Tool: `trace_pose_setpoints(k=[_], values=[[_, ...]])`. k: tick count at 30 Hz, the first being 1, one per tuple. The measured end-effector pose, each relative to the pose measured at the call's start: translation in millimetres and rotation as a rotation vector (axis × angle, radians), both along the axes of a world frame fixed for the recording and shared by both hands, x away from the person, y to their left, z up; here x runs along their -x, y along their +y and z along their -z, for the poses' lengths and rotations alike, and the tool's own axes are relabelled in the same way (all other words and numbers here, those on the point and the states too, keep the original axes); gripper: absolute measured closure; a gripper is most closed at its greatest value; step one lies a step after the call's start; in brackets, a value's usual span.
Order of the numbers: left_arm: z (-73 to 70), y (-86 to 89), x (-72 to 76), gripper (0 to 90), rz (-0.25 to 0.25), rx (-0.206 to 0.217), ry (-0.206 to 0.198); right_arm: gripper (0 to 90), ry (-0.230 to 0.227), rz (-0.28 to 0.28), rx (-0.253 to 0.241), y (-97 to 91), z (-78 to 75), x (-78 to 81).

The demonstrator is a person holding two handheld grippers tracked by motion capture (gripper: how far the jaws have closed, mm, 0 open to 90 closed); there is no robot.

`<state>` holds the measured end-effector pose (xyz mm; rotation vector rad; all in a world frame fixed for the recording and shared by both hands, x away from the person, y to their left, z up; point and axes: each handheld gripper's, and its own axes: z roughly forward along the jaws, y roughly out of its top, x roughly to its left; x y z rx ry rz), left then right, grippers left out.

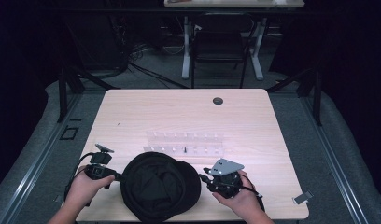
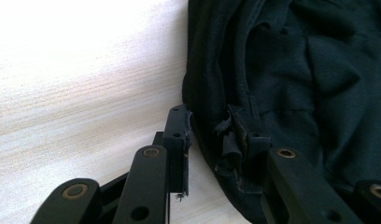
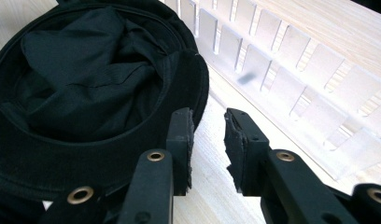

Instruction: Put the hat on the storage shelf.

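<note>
A black hat [image 1: 158,186] lies crown down near the table's front edge, its hollow facing up. My left gripper [image 1: 115,176] reaches it from the left. In the left gripper view the hat's [image 2: 296,70] rim sits between the jaws of the left gripper [image 2: 209,135], which stand a little apart, and the table shows beside one pad. My right gripper [image 1: 205,179] is at the hat's right side. Its jaws [image 3: 209,140] are open with a narrow gap and only table between them, next to the hat's brim [image 3: 86,84].
A clear plastic rack [image 1: 186,142] with several small compartments lies just behind the hat, and a small dark piece [image 1: 184,150] sits in it. The rack [image 3: 296,79] runs close past my right gripper. A cable hole [image 1: 218,100] is at the table's back. A chair [image 1: 219,46] stands beyond.
</note>
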<state>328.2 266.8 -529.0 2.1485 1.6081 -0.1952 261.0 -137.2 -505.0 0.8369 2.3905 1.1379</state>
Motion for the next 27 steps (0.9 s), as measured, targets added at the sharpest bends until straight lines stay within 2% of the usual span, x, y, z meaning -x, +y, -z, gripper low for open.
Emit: trace_pose_setpoints(k=[5,11,15,20,23,27], values=[[4.8,0.5,-2.7,70.1,-0.012,0.009,0.03,71.2,0.001,0.002,0.001,-4.3,0.0,2.9],[6.9,-2.0,-4.6,70.5,-0.004,-0.014,0.043,70.8,0.003,0.009,-0.002,-9.2,0.8,5.8],[8.1,-2.9,-5.4,72.4,-0.009,-0.014,0.062,70.2,0.004,0.02,-0.001,-14.5,0.7,7.9],[9.6,-5.6,-5.8,74.4,-0.03,-0.013,0.066,69.3,0.008,0.031,-0.002,-20.8,2.3,10.3],[9.3,-7.3,-6.9,75.0,-0.019,-0.027,0.077,69.2,0.011,0.039,-0.006,-23.7,3.2,10.7],[9.6,-9.8,-7.1,76.8,-0.024,-0.024,0.079,68.8,0.012,0.048,-0.017,-26.6,3.7,10.6]])
